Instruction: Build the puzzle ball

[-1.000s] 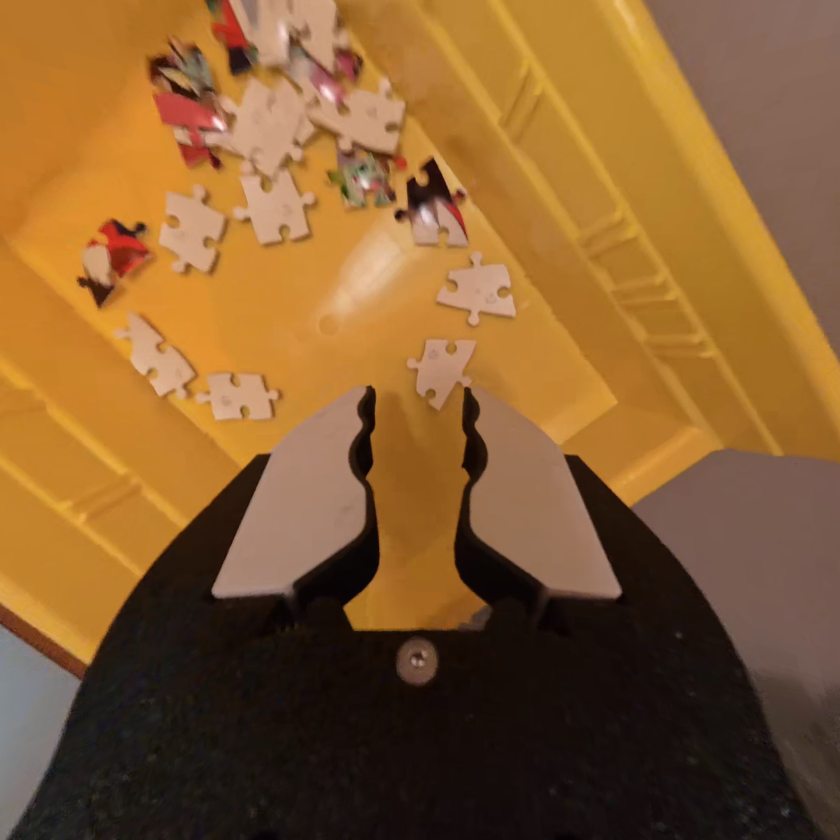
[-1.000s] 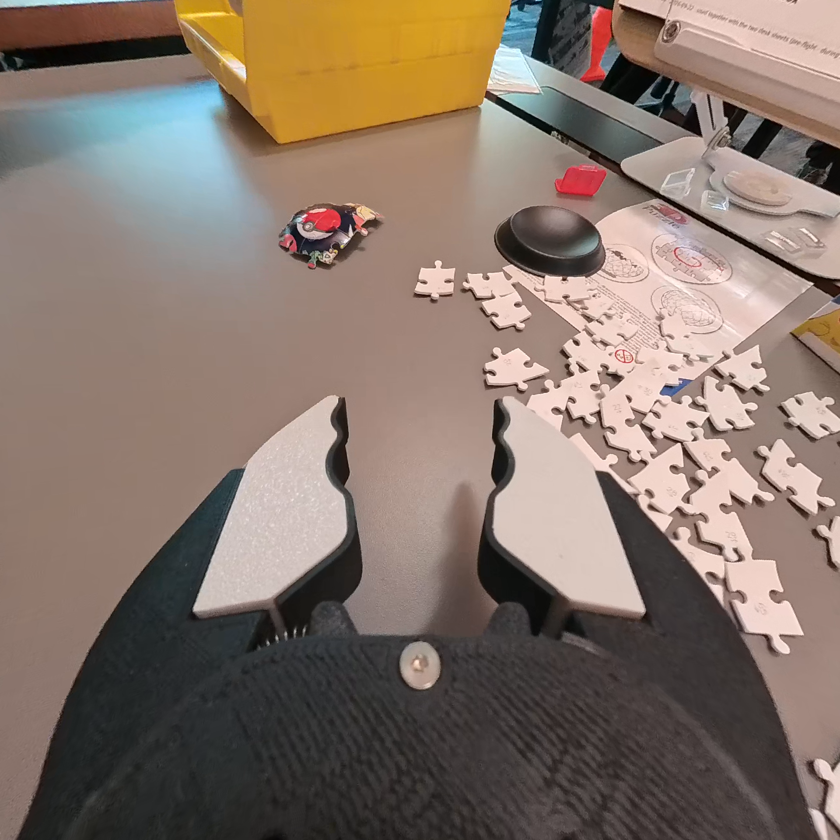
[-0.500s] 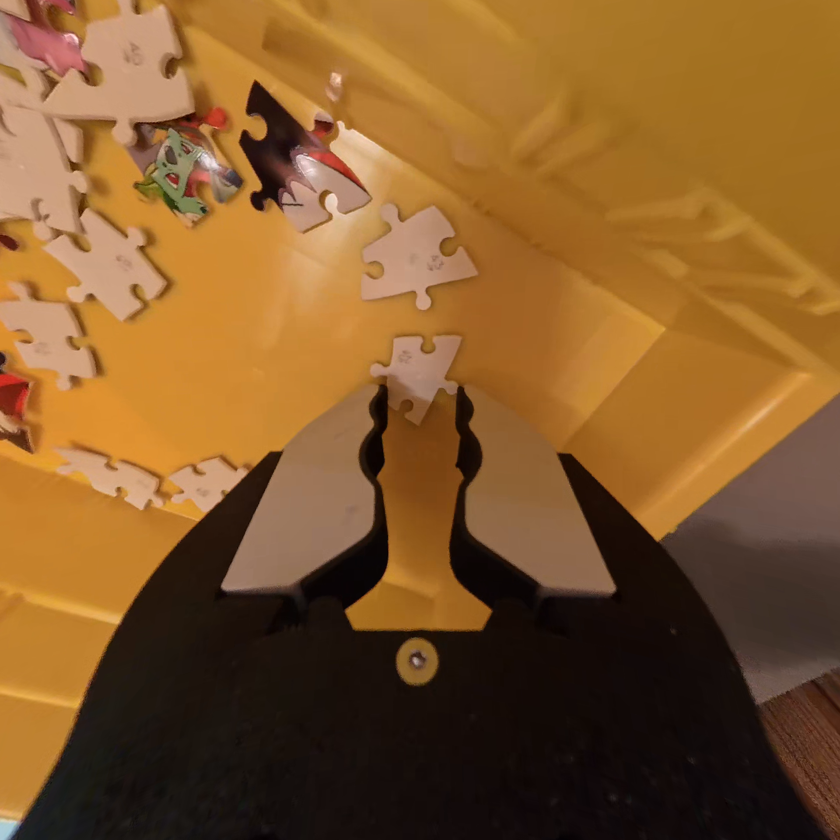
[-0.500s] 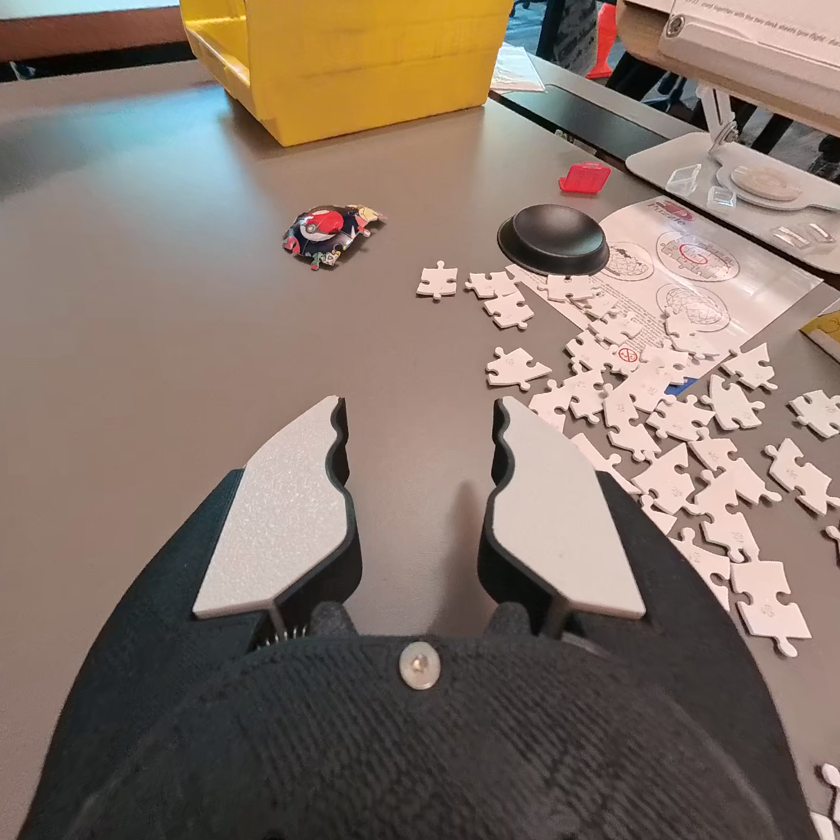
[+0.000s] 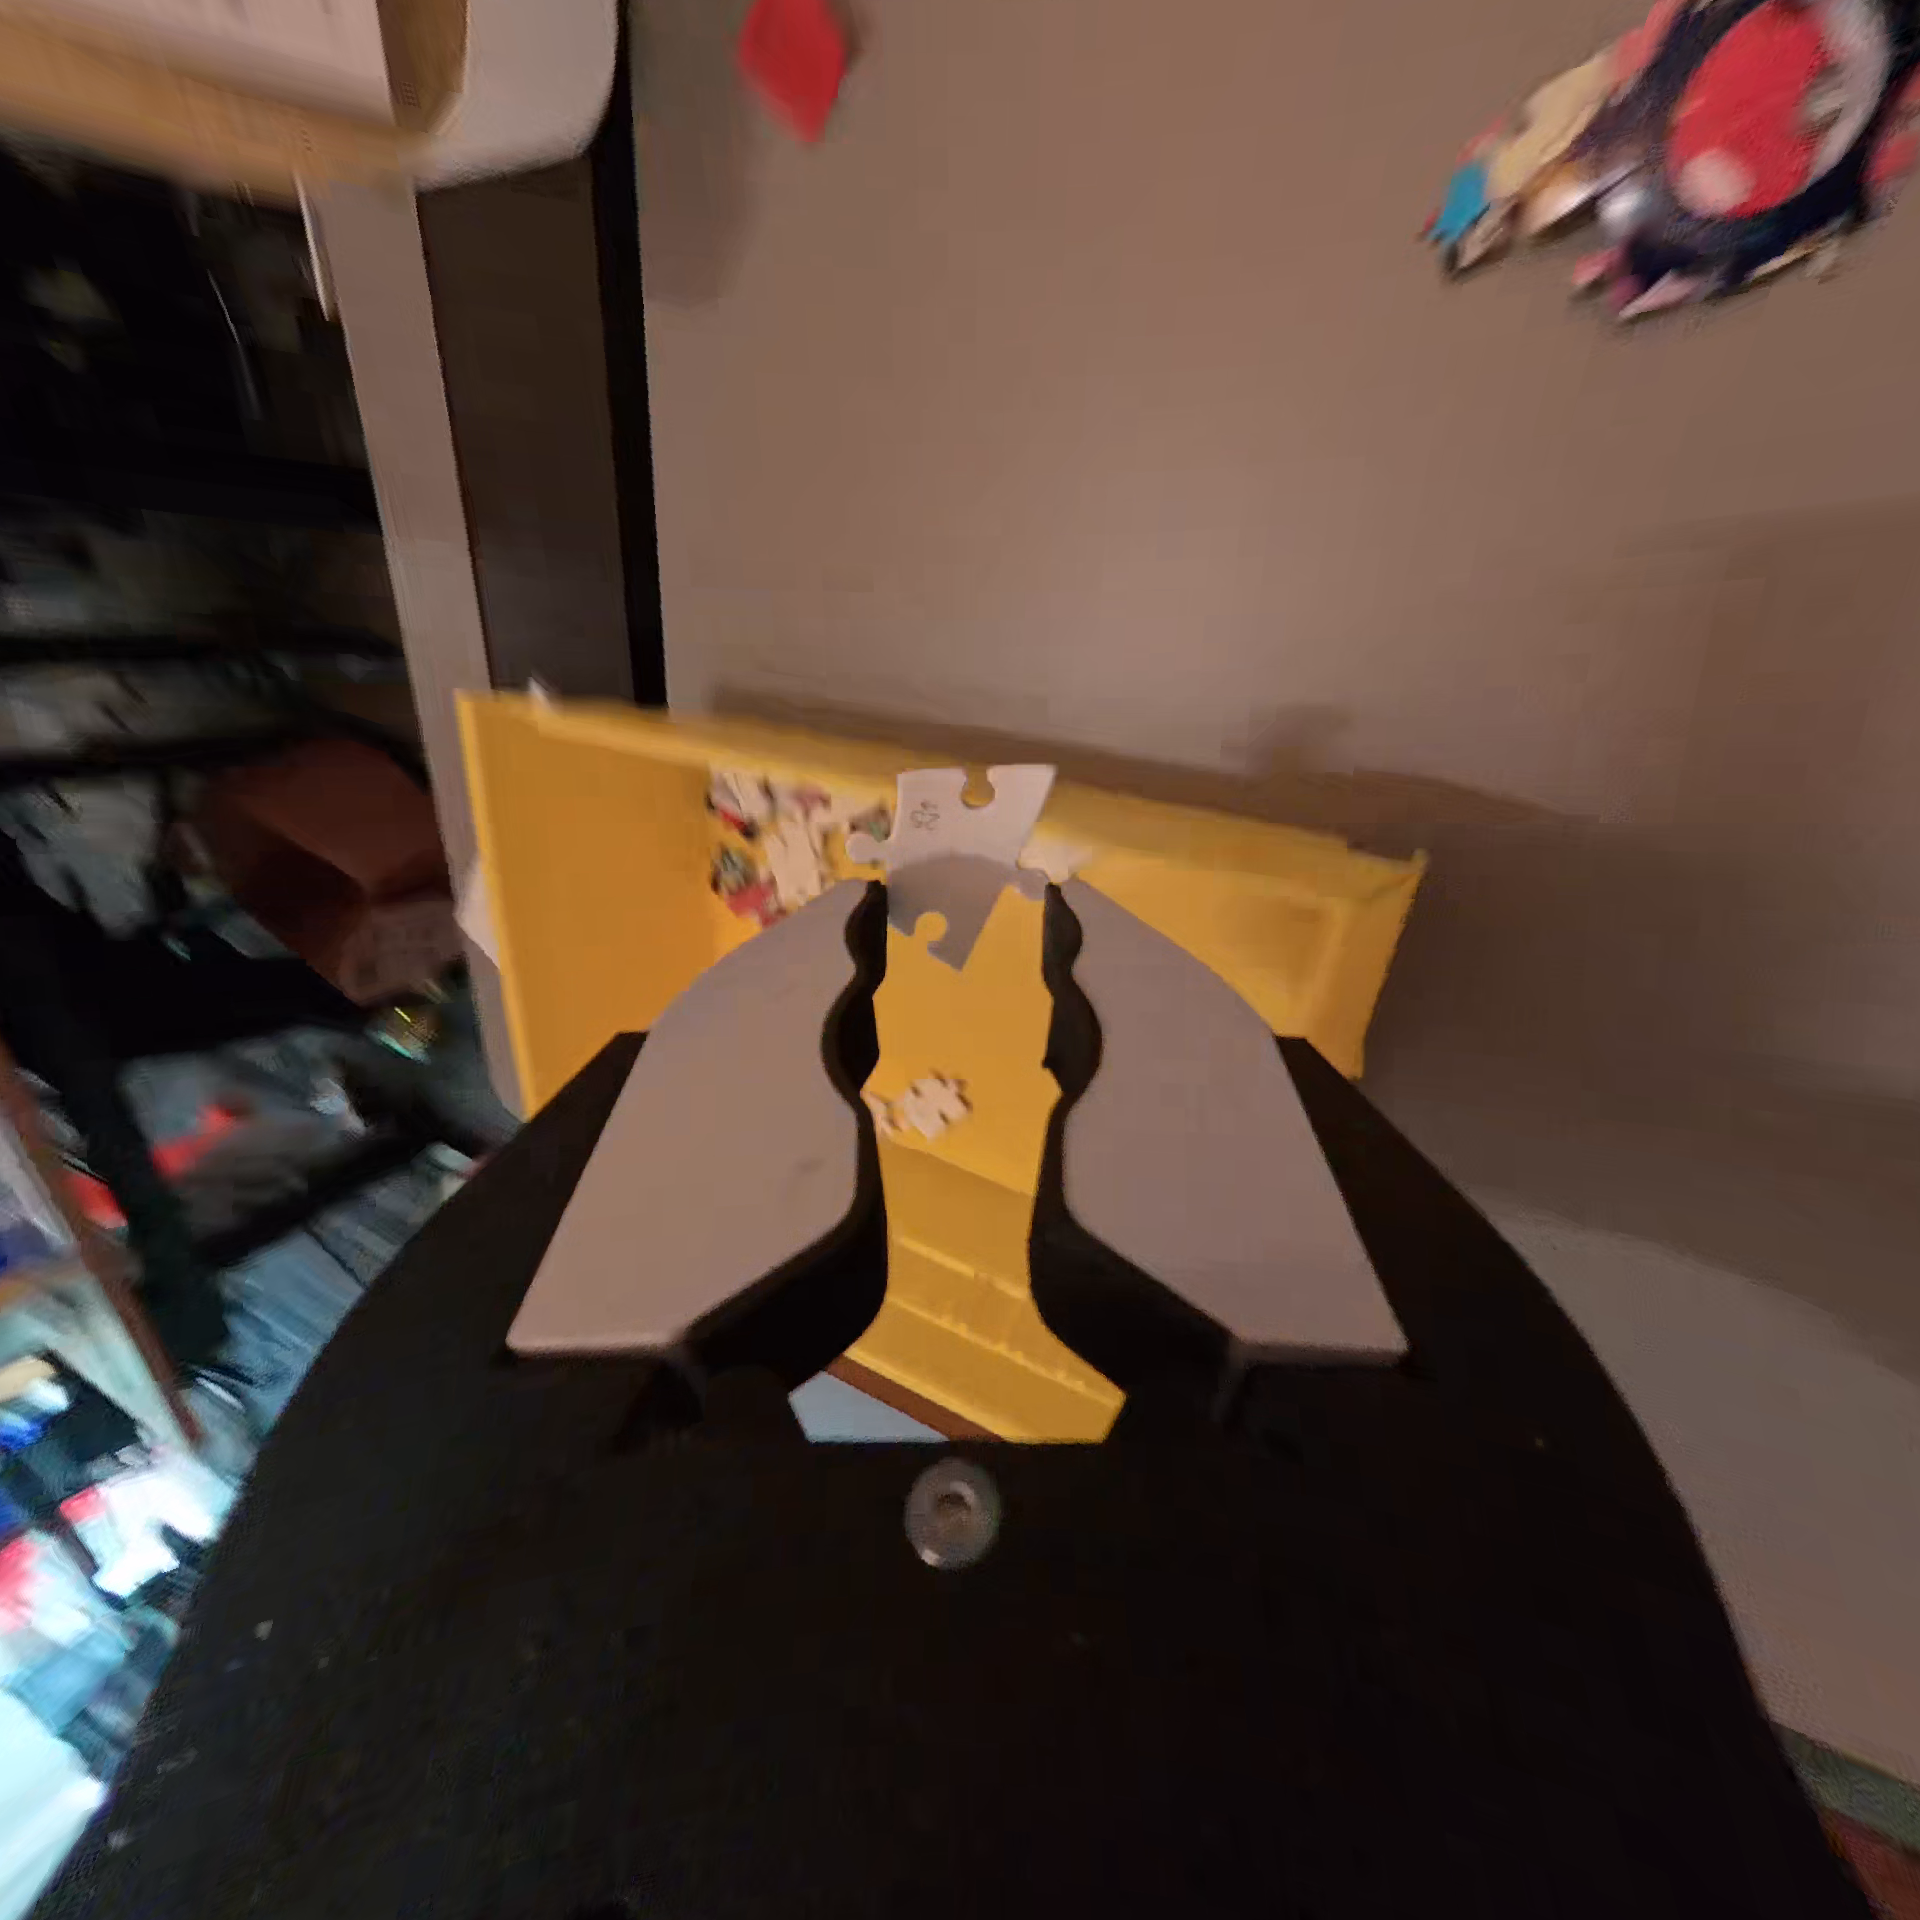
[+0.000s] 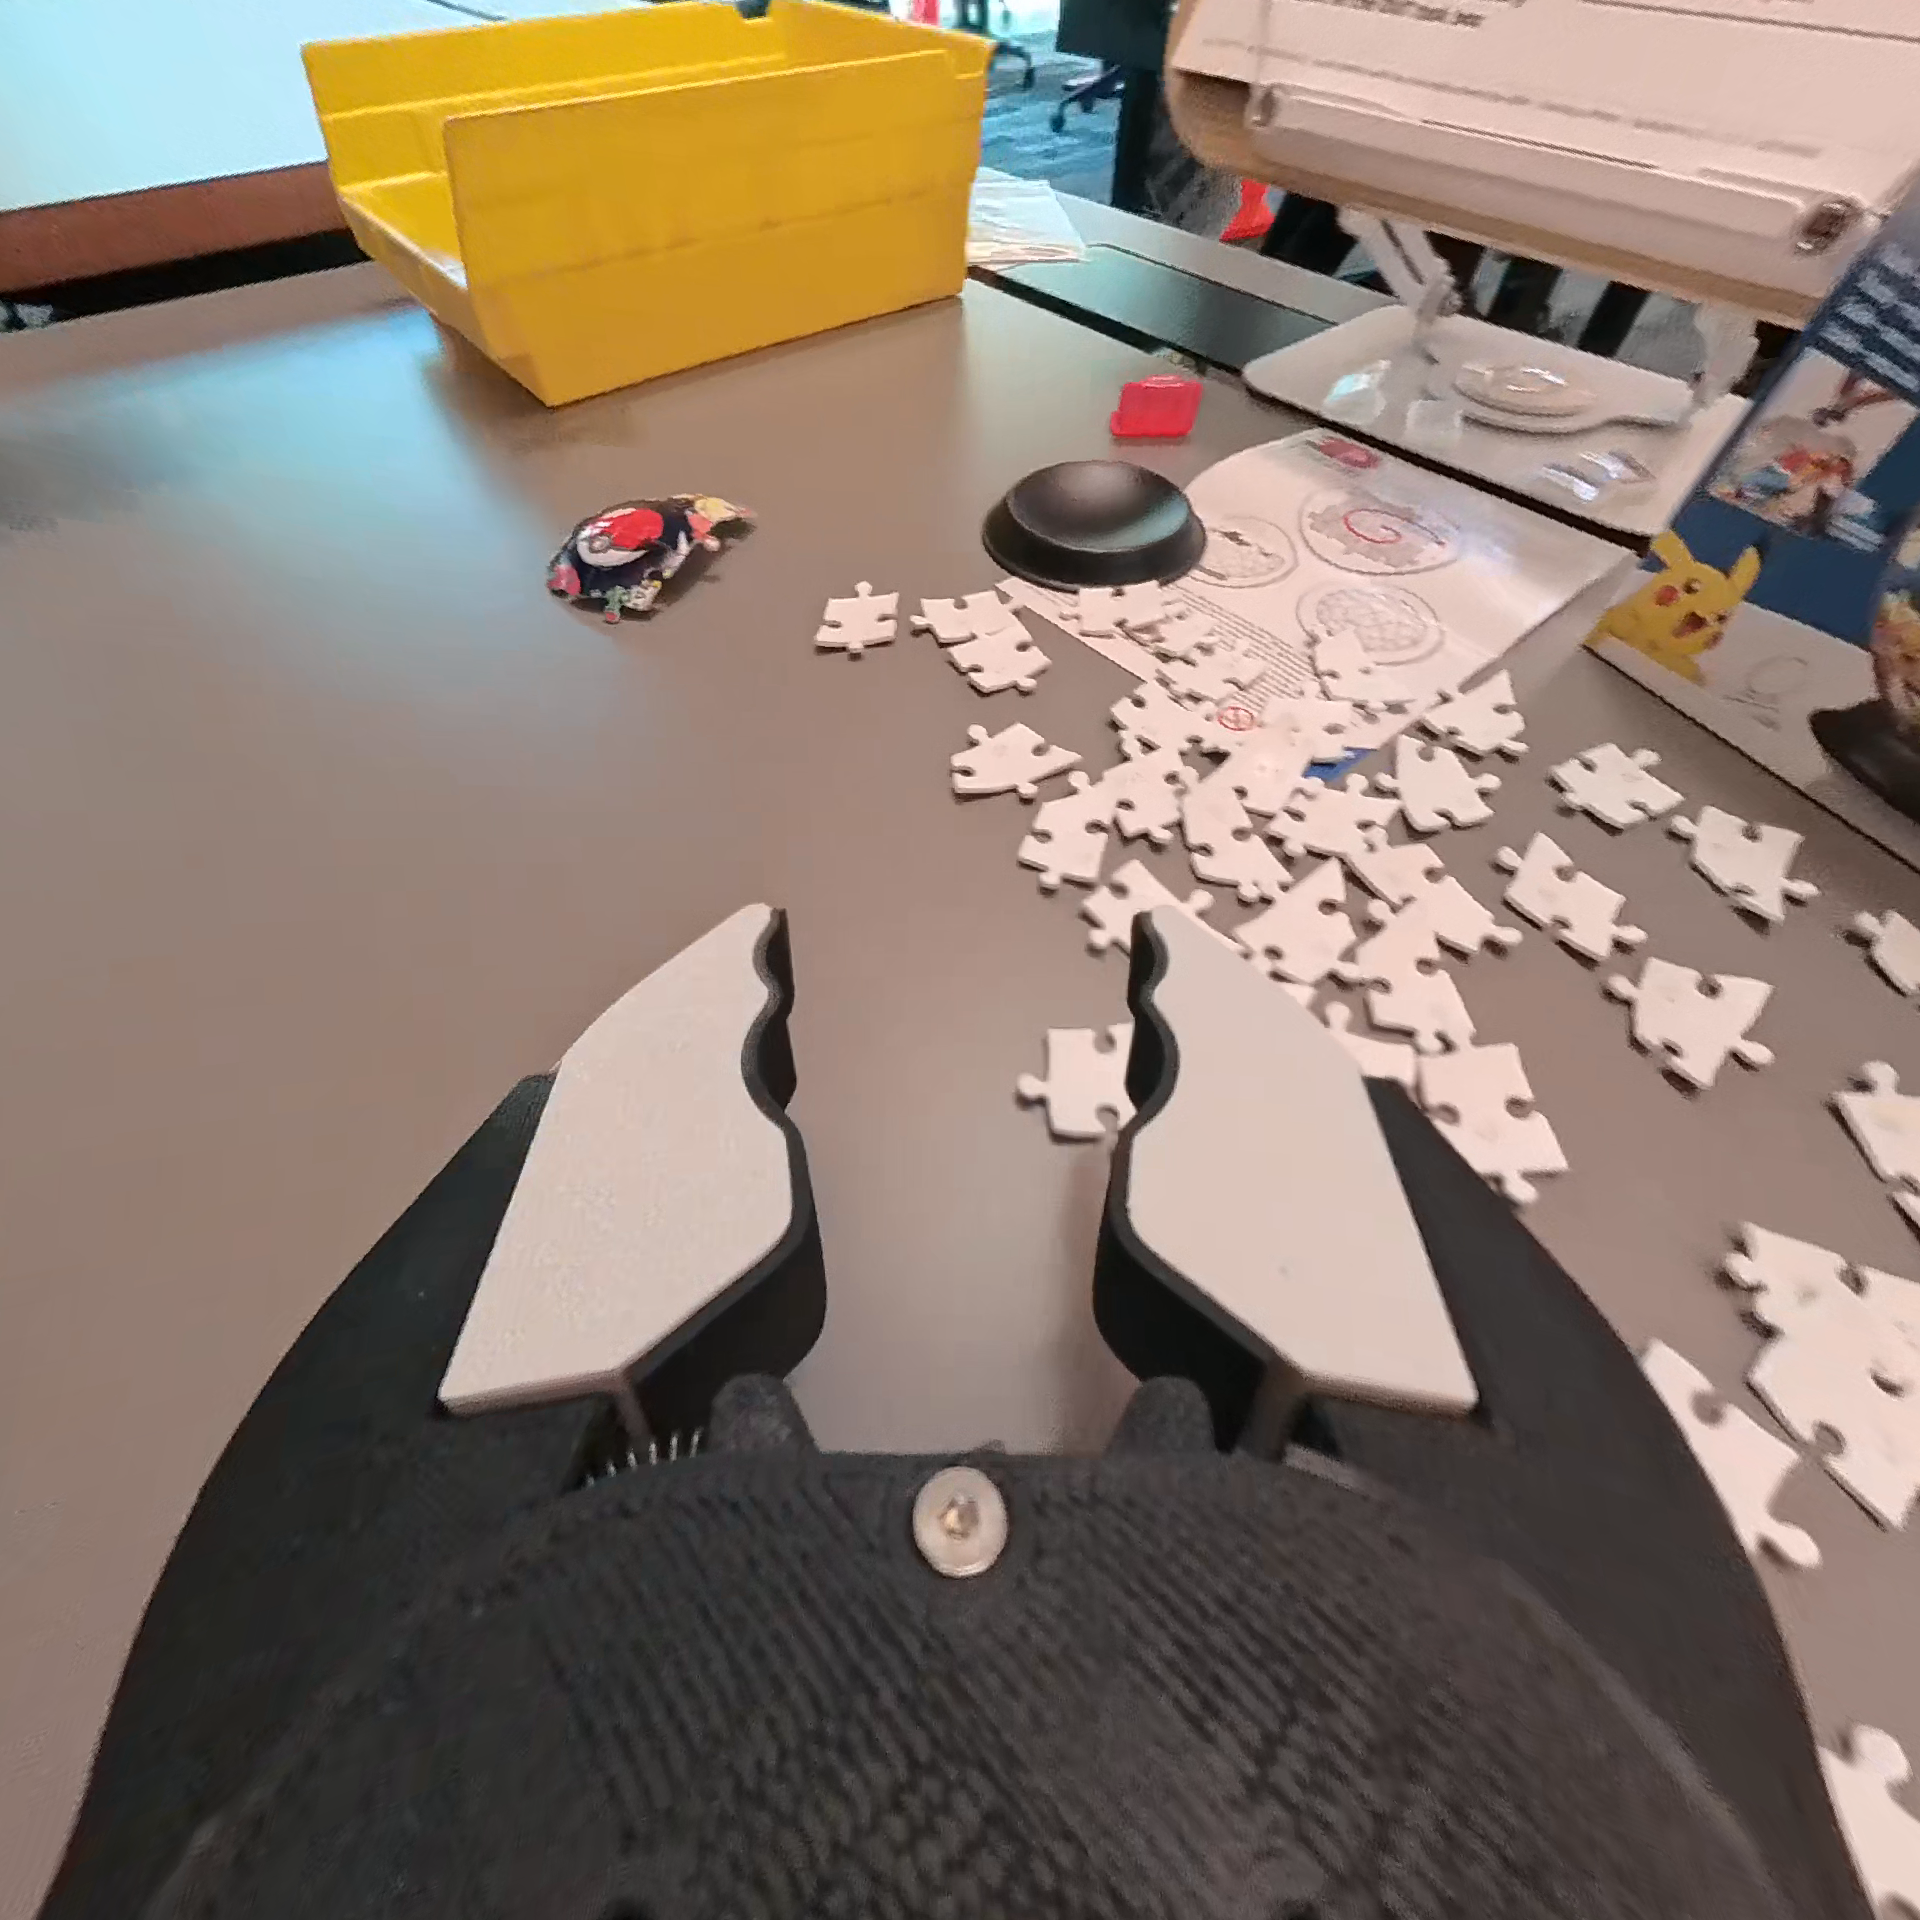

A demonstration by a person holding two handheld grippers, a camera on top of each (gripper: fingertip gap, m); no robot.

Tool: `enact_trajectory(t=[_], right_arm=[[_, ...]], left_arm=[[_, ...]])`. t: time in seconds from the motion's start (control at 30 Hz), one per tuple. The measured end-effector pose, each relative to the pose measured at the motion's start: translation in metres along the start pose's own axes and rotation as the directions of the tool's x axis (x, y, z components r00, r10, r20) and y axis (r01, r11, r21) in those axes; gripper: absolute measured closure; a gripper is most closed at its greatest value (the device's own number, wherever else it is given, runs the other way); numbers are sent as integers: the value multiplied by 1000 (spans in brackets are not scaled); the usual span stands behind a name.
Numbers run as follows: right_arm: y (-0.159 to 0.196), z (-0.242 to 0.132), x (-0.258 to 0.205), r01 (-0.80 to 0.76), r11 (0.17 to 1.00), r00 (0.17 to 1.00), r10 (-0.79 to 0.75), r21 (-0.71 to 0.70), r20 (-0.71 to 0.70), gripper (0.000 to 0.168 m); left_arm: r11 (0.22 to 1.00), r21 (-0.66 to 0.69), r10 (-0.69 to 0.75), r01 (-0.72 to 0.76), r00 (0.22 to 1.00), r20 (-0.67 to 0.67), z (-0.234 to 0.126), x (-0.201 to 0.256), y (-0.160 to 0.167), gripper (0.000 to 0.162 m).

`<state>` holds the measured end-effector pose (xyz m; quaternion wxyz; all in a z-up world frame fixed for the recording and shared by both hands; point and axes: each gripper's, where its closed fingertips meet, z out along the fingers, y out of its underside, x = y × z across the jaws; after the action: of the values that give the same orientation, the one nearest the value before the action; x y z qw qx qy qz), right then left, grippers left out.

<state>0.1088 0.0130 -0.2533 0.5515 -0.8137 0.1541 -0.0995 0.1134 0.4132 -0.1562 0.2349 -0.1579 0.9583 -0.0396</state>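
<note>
Left wrist view, blurred by motion: the left gripper (image 5: 964, 891), two flat grey fingers with wavy black inner edges on a black textured body, pinches a single puzzle piece (image 5: 961, 844) at its tips. The piece is thin white card, blank side toward the camera, with rounded knobs and a notch; it tapers to a point aimed down between the fingers, its wider edge standing above the tips. Small marks on it are too blurred to make out. Behind it lies the yellow plastic bin (image 5: 582, 873) with ribbed walls, more loose pieces (image 5: 774, 847) inside, some showing colour. At far right on the grey table (image 5: 1143, 416) sits a joined cluster of printed pieces (image 5: 1704, 156), red, black and white. Right wrist view: the right gripper (image 6: 956, 940) hangs above the same matte table with its fingers spread apart and nothing between them. A scatter of white pieces (image 6: 1299, 831) lies face down to its right, one (image 6: 1081, 1081) just beside the right finger. Farther off are the curved, glossy cluster (image 6: 639, 551), a black domed stand (image 6: 1091, 520), a printed instruction sheet (image 6: 1403, 551), a small red plastic part (image 6: 1153, 405), the bin (image 6: 665, 187), and a blue illustrated box (image 6: 1808, 540) at the right edge.
</note>
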Motion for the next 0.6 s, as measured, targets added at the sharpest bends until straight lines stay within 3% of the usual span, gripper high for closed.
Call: enact_trajectory(t=[0.13, 0.3, 0.47, 0.6], right_arm=[[2, -10, 16, -39, 999, 998, 39, 17, -41, 106], [3, -15, 19, -48, 999, 998, 49, 22, -47, 107], [3, -18, 23, -69, 997, 996, 71, 33, -48, 107], [3, -18, 23, -90, 996, 995, 91, 29, -31, 107]], left_arm=[[952, 148, 274, -268, 961, -27, 7, 29, -102, 134], [814, 392, 480, -428, 876, -40, 41, 77, -219, 134], [681, 418, 666, -602, 746, -10, 87, 114, -290, 134], [611, 375, 753, -697, 658, -5, 117, 119, -321, 134]])
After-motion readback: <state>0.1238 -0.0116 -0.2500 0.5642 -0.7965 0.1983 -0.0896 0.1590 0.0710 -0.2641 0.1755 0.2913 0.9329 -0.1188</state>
